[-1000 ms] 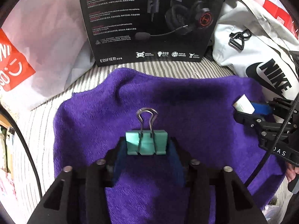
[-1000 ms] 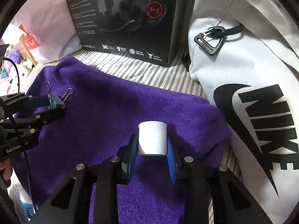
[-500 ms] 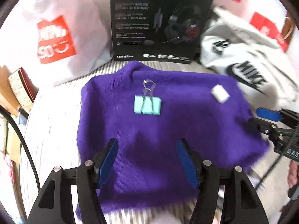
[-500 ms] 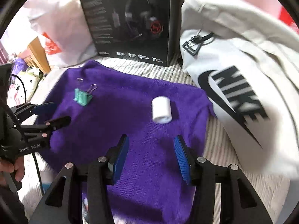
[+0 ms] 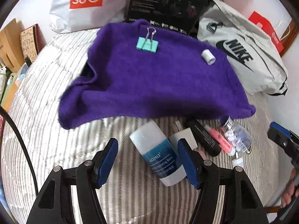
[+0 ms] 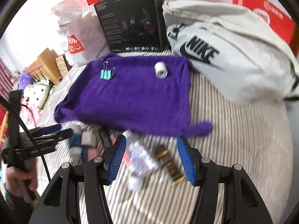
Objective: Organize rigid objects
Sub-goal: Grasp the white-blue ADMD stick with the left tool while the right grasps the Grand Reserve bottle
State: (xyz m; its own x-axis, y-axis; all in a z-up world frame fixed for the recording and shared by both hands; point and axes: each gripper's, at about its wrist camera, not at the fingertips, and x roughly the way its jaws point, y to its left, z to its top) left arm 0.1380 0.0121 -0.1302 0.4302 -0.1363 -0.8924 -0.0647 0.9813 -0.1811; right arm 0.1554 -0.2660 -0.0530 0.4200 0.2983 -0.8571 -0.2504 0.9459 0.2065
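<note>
A bed with a grey-and-white striped cover (image 5: 61, 123) fills both views. Along its far edge stand a white Miniso bag (image 5: 82, 3), a black headset box (image 6: 130, 24), a grey Nike bag (image 6: 224, 56) and red cartons (image 6: 261, 16); wooden furniture (image 6: 44, 65) shows to the left.

A purple towel (image 5: 153, 82) lies spread across the middle of the bed. On its far part rest a teal binder clip (image 5: 147, 44), handles pointing away, and, well apart to the right, a small white roll (image 5: 208, 56) near the towel's edge beside the Nike bag.

The left gripper (image 5: 147, 160) points steeply down over the near, bare stripes. Its jaws have just been opening and stand apart, pressing on nothing; a white-and-blue balm bottle (image 5: 160, 155) lies on the cover between and just ahead of them. The right gripper (image 6: 151, 158) tilts down likewise, jaws just opening and apart, hanging above a blurred clear pill bottle (image 6: 142, 158) and a dark, gold-ended stick (image 6: 172, 168).

Beside the balm bottle lie a white block (image 5: 185, 136), a black tube (image 5: 203, 138) and a pink marker (image 5: 220, 140), crowded together just beyond the towel's near hem. A hand (image 6: 18, 175) grips the left tool's handle.
</note>
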